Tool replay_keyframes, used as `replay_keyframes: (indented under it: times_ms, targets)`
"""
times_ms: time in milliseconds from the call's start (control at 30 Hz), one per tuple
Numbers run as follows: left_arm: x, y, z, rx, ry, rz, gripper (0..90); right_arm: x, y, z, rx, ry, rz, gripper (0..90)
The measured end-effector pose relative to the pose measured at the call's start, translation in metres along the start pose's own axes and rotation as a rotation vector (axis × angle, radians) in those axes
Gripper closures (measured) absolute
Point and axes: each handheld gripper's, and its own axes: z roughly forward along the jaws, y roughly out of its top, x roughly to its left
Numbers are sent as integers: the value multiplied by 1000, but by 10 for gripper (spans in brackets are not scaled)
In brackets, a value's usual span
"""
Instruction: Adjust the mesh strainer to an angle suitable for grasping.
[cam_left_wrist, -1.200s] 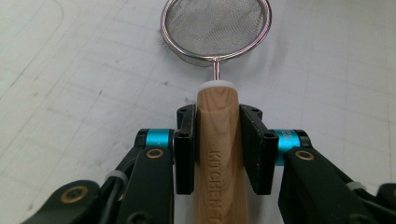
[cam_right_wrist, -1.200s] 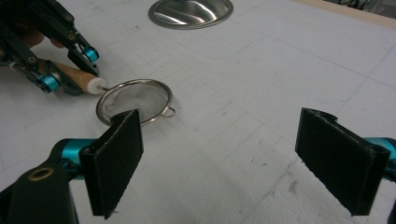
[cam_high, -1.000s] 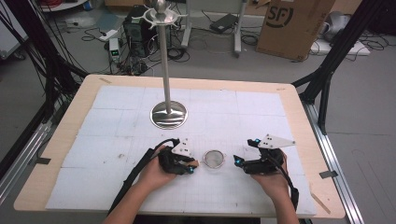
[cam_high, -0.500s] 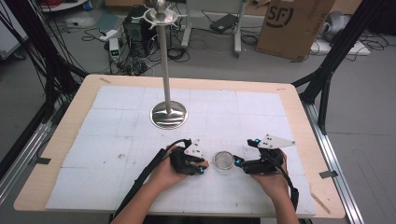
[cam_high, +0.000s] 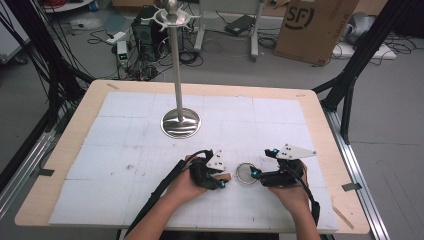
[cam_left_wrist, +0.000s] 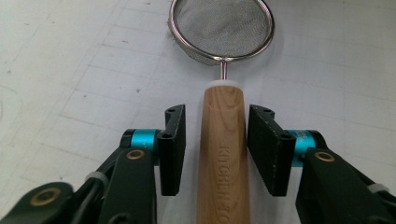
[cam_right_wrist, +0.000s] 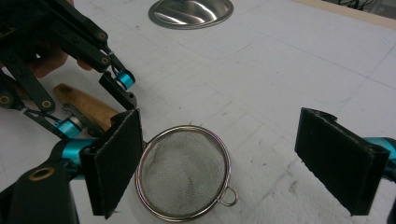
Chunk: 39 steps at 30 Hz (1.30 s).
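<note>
A small metal mesh strainer (cam_high: 245, 173) with a wooden handle (cam_left_wrist: 223, 140) lies flat on the white mat near the table's front. My left gripper (cam_high: 220, 182) straddles the handle. Its jaws have just been opening, and in the left gripper view a narrow gap shows on each side of the wood, so the pads (cam_left_wrist: 175, 140) do not press on it. My right gripper (cam_right_wrist: 224, 163) stands wide open just to the right, with the mesh bowl (cam_right_wrist: 184, 170) lying on the mat between its pads. The right gripper view also shows the left gripper (cam_right_wrist: 100, 102) around the handle (cam_right_wrist: 84, 107).
A tall metal stand with a round shiny base (cam_high: 181, 123) rises at the middle of the mat, beyond the grippers. The wooden table edge (cam_high: 330, 125) frames the white mat. Cables, black frame legs and a cardboard box (cam_high: 315, 25) are on the floor behind.
My left hand has moved to the right and the strainer has shifted right with it, up to the right gripper. The right hand has stayed still.
</note>
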Motion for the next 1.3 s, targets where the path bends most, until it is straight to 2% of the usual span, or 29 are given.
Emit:
replay_keyframes:
  times_ms: [233, 467, 533, 600, 900, 1100, 1200, 1267, 1300]
  targets:
    - [2, -14, -14, -1, -4, -19, 536, 1, 0, 0, 5, -3, 2, 144]
    - [4, -28, -29, 4, -19, -33, 581, 1, -1, 2, 10, -1, 1, 145]
    - [4, -28, -29, 3, -30, -31, 632, 1, -1, 3, 13, -4, -2, 145]
    - [2, -27, -27, 9, -27, -11, 661, 1, -1, 4, 16, -3, -2, 145]
    - [-2, -24, -20, 8, -46, 8, 664, 1, -1, 4, 15, -2, 1, 146]
    - [-7, -15, -10, -2, -61, 31, 665, 1, -1, 4, 14, -1, 3, 146]
    - [-9, -12, -7, -8, -54, 41, 656, 0, -1, 3, 13, -3, 2, 146]
    - [-8, -13, -7, -4, -48, 33, 576, 1, -1, 3, 10, -3, 5, 146]
    - [-7, -14, -8, 1, -49, 29, 568, 1, -1, 3, 9, -2, 9, 146]
